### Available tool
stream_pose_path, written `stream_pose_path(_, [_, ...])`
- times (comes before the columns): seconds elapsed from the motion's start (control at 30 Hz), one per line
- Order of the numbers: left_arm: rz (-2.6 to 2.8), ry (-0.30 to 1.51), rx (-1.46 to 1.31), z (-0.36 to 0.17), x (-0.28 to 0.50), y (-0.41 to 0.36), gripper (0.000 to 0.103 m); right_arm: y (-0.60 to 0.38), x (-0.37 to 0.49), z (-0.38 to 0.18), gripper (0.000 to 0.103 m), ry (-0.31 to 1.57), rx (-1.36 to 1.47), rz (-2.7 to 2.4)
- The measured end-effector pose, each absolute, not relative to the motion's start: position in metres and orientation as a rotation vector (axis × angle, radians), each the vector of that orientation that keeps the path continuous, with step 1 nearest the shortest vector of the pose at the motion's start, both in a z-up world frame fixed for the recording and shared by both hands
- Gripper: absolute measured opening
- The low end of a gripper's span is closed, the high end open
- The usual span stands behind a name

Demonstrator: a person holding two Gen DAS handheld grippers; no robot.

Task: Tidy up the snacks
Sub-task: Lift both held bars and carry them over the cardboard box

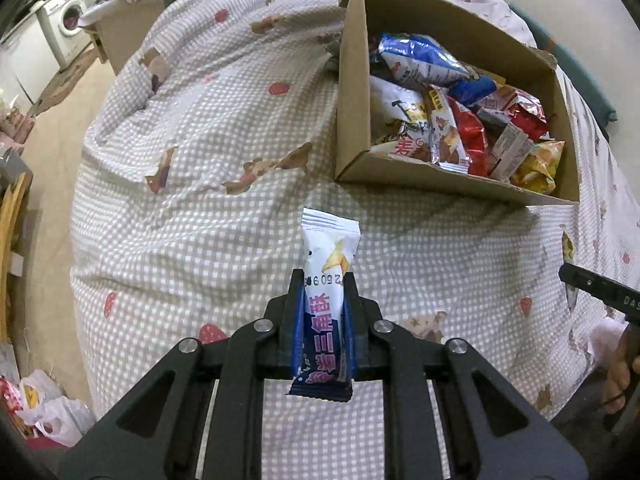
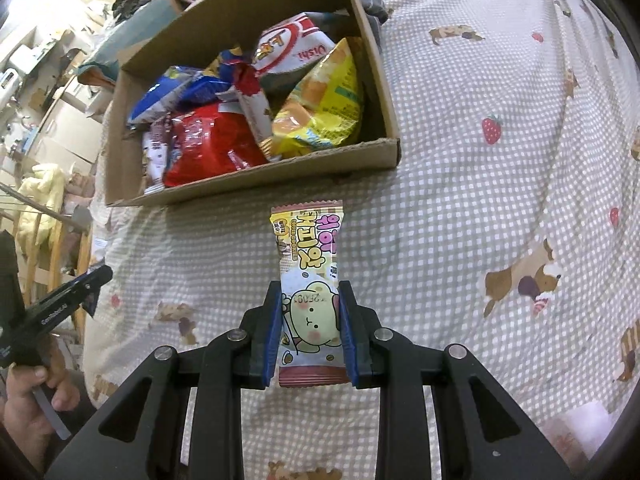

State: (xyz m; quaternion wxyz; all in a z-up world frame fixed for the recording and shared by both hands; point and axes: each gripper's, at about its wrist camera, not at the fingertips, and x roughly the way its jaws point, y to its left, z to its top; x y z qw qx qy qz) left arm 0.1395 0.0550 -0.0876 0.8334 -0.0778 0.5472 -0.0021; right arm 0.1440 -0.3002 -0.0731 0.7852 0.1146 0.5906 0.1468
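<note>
My left gripper [image 1: 323,280] is shut on a white and blue snack packet [image 1: 327,264] and holds it above the checked bedspread, short of the cardboard box [image 1: 354,80] up to the right. My right gripper [image 2: 309,290] is shut on a pink and cream snack packet with a bear on it [image 2: 308,248], held just in front of the same box [image 2: 280,170]. The box is full of several snack bags, among them a red bag [image 2: 208,140] and a yellow bag [image 2: 324,108].
The box stands on a bed with a checked bedspread [image 1: 208,128] printed with strawberries and dogs. The floor and a washing machine [image 1: 66,20] lie far left. Plastic bags [image 1: 44,408] lie on the floor at lower left. Each view shows the other gripper at its edge [image 1: 600,292] [image 2: 60,300].
</note>
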Motion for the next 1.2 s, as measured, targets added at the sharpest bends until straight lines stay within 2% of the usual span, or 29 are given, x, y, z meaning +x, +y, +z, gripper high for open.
stream_pose_path(0.2, [0.044,1.066,-0.14,-0.067,0.132,0.045,0.013,-0.29,0.126,-0.061,0.028,1.223,0.27,0.388])
stream_pose_path(0.4, [0.03,0.957,-0.144,-0.036,0.133,0.038,0.013,-0.282,0.119,-0.025,0.028,1.073,0.315,0.492])
stream_pose_path(0.63, [-0.026,0.913,-0.155,-0.009,0.155,0.023,0.013,-0.28,0.134,0.003,0.028,0.947,0.382,0.508])
stream_pose_path(1.2, [-0.08,0.859,-0.069,0.013,0.231,0.0,0.013,-0.258,0.205,0.0,0.028,0.91,0.399,0.477])
